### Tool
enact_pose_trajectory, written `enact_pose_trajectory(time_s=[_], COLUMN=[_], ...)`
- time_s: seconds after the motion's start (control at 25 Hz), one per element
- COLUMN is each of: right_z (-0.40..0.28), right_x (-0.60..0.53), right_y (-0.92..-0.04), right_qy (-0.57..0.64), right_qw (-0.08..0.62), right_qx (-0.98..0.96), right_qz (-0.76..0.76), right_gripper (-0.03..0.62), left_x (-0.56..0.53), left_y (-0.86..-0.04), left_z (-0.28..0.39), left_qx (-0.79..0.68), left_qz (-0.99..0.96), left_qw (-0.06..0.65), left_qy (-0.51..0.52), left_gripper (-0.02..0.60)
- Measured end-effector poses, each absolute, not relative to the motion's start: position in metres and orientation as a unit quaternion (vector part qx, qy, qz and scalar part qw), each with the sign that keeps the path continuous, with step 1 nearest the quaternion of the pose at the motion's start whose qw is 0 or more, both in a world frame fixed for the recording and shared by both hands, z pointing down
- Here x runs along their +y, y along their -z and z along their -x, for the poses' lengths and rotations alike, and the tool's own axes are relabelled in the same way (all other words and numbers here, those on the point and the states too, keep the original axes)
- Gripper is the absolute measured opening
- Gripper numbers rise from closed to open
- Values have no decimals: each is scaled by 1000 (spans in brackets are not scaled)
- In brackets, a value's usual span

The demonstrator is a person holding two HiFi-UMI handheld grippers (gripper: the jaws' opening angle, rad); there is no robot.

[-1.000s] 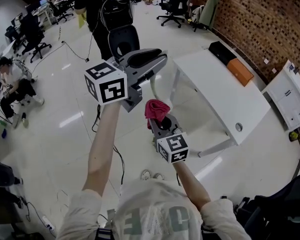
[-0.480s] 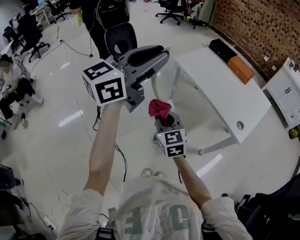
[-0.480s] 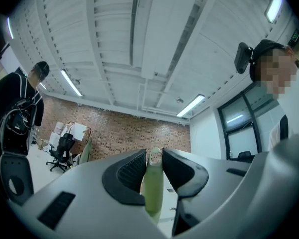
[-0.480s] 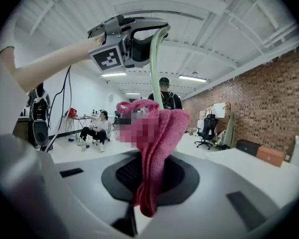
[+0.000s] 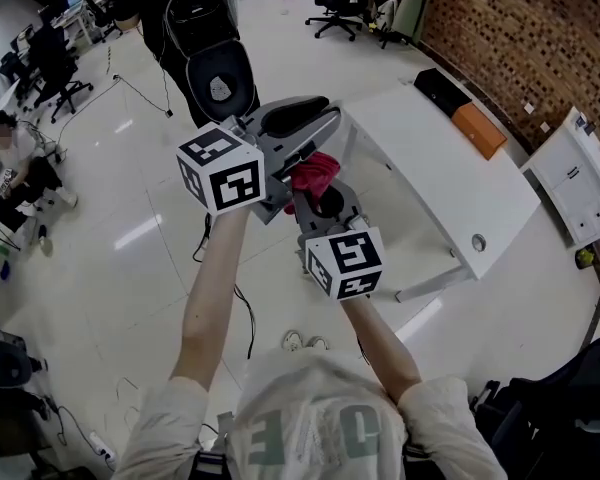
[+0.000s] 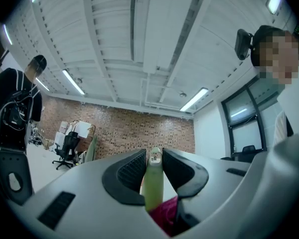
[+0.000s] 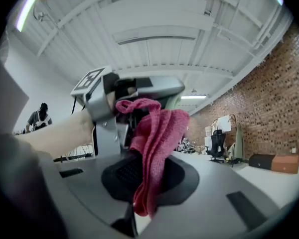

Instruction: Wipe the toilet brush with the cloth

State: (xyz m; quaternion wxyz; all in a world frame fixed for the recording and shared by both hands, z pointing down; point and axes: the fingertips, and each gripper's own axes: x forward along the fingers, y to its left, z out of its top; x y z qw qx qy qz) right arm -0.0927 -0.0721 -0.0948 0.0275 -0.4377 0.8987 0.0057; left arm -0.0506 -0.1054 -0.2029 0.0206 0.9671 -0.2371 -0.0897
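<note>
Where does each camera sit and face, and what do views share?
Head view: on the head, facing steeply down; arms, left gripper, right gripper, table.
Left gripper view: on that gripper, along jaws shut on a green handle.
Right gripper view: on that gripper, along jaws shut on the cloth; left forearm shows.
Shared: the cloth, in all three.

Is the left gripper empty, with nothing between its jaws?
No, the left gripper has a green handle clamped between its jaws, as the left gripper view shows.
</note>
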Motion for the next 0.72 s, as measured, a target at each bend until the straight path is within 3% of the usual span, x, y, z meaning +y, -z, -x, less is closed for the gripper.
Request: enact_pose_trajectory(time_s=[0.32,0.72], right_z=[86,6], right_x=[-77,-59], right_y=[116,14], right_qy=[-15,38], right_qw=[46,-36], right_qx=[899,866], right_qz=[436,498], right_gripper=[32,32], left_x=[-108,-88], left_y=[196,171], left_z=[43,46], left_qx=[-245,-141], left_qz=[-967,-984], left_qw=[-7,-24], left_qy=[74,107], left_gripper=[110,110])
